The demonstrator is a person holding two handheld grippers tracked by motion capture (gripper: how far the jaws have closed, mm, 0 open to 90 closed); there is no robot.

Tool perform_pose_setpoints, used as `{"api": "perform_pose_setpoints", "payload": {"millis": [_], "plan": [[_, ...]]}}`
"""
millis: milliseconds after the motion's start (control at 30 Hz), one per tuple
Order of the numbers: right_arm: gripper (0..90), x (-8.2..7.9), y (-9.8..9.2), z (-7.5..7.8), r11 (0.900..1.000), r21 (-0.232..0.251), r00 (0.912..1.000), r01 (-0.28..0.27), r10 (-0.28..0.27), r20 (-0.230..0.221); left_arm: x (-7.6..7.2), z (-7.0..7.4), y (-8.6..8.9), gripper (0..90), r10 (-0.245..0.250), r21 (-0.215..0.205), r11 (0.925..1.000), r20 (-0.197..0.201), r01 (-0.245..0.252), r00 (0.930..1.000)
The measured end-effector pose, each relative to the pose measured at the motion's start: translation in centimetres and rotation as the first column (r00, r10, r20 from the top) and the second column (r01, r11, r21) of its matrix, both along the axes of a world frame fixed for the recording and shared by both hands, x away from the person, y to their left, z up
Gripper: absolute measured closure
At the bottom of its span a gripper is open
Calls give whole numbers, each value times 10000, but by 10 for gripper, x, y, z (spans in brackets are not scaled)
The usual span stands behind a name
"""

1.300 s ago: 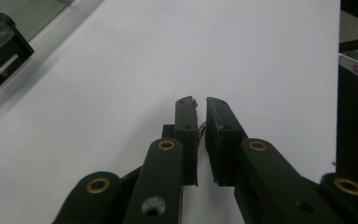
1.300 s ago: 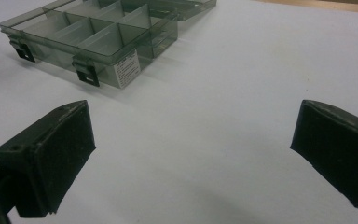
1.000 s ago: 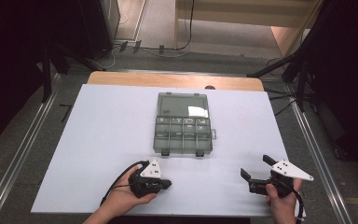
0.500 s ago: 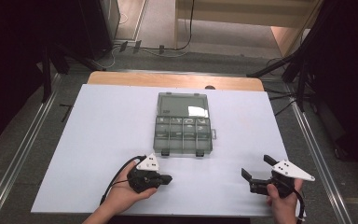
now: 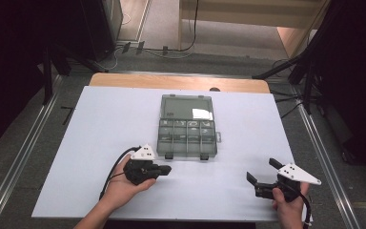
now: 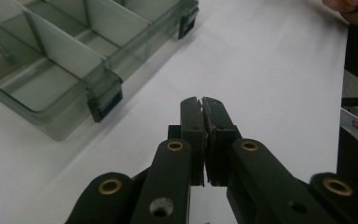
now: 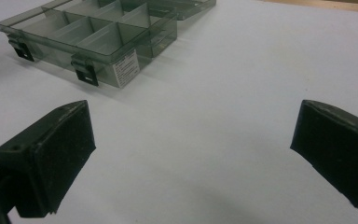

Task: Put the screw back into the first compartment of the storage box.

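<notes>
A smoky clear plastic compartment box (image 5: 187, 126) lies open in the middle of the white table, its lid folded back toward the far side. Two dark latches (image 5: 168, 156) face the near edge. My left gripper (image 5: 165, 169) is held just off the box's near left corner, shut with nothing between its pads. In the left gripper view the closed jaws (image 6: 201, 105) point past a latch (image 6: 105, 100) of the box (image 6: 51, 60). My right gripper (image 5: 263, 170) stands open near the front right of the table. Its pads (image 7: 65, 154) are wide apart, with the box (image 7: 98, 37) farther off.
The white table top (image 5: 100, 143) has a wooden strip (image 5: 178, 82) along its far edge. Metal rails (image 5: 24, 152) run along both sides on the floor. Cables and dark stands (image 5: 305, 71) lie beyond the table. A white label (image 5: 201, 113) sits in the lid.
My left gripper has risen and moved a little toward the box's near left corner, still shut. The right gripper and the box have stayed put.
</notes>
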State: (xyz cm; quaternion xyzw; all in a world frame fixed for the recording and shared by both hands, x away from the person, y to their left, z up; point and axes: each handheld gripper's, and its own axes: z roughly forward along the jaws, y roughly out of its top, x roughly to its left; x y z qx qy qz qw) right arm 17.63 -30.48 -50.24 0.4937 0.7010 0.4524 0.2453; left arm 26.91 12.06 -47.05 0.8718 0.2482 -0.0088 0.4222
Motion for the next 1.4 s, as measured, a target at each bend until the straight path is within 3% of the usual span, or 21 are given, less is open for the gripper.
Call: {"api": "perform_pose_setpoints", "payload": {"millis": [967, 1400], "plan": [[0, 0, 1, -1, 9999, -24, 9999, -103, 103, -45, 43, 35, -2, 885, 533, -185, 9985, 512, -524, 9973], [0, 1, 0, -2, 9999, 41, 9999, -137, 137, -53, 63, 41, -6, 885, 749, -150, 9971, 586, -741, 9955]]}}
